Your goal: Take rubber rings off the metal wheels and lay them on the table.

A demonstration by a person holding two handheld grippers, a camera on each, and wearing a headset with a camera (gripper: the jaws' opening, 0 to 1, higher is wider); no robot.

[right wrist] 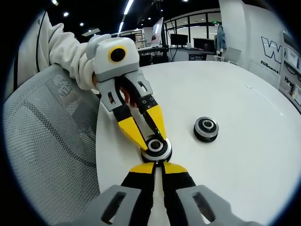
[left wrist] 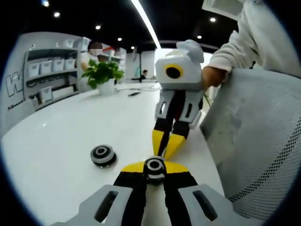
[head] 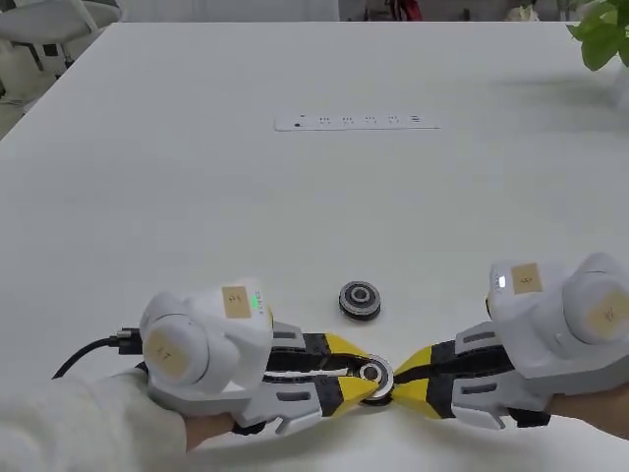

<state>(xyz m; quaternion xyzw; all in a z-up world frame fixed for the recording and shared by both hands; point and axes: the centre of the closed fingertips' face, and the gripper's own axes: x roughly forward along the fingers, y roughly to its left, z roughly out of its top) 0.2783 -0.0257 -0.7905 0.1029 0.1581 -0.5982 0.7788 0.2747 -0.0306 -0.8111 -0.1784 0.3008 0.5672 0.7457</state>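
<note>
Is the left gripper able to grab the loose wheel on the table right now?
Probably not yet: the left gripper is shut on the held wheel, which the right gripper pinches too. The loose wheel lies close, nothing between, so after letting go, likely yes.

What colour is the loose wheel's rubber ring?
The ring is black, clearest in the right gripper view.
</note>
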